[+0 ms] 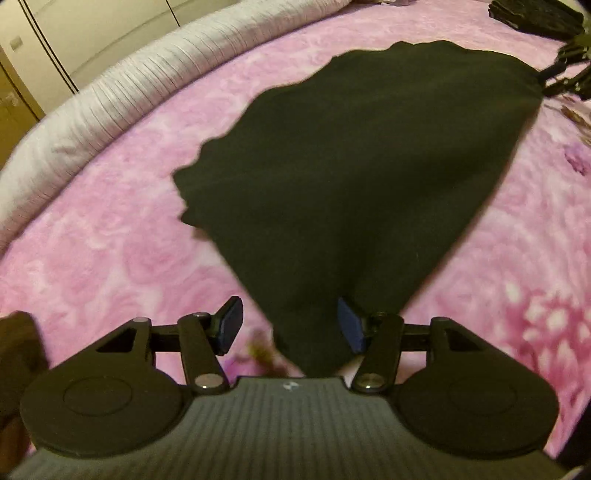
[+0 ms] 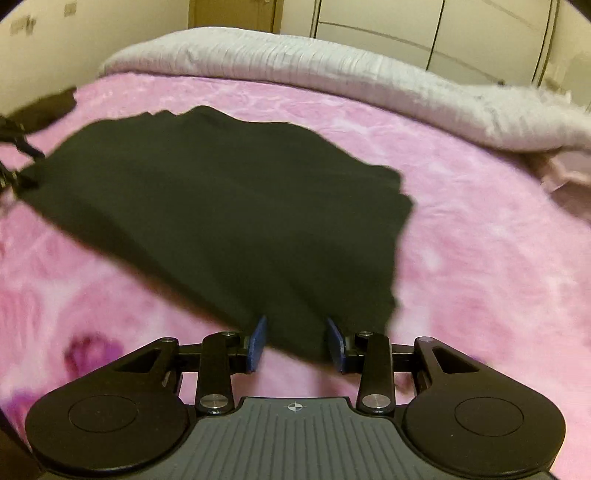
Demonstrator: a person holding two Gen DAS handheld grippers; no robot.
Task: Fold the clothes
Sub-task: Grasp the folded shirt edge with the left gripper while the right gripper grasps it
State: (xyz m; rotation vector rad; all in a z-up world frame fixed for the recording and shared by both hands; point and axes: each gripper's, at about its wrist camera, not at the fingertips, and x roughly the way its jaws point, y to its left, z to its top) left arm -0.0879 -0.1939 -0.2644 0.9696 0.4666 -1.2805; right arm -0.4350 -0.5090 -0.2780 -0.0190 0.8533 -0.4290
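A black garment (image 1: 354, 166) lies spread on a pink floral blanket (image 1: 110, 258). In the left wrist view its near corner runs down between the fingers of my left gripper (image 1: 291, 325), whose jaws stand wide apart; the cloth lies against the right pad (image 1: 351, 325). In the right wrist view the same garment (image 2: 221, 206) reaches its near edge between the fingers of my right gripper (image 2: 297, 341), whose jaws are also apart. The other gripper shows as dark parts at the garment's far corner (image 1: 565, 74).
A grey-white rolled duvet (image 2: 332, 62) runs along the far edge of the pink blanket (image 2: 480, 258). White wardrobe doors (image 2: 406, 22) stand behind it. A dark folded pile (image 1: 535, 14) sits at the top right in the left wrist view.
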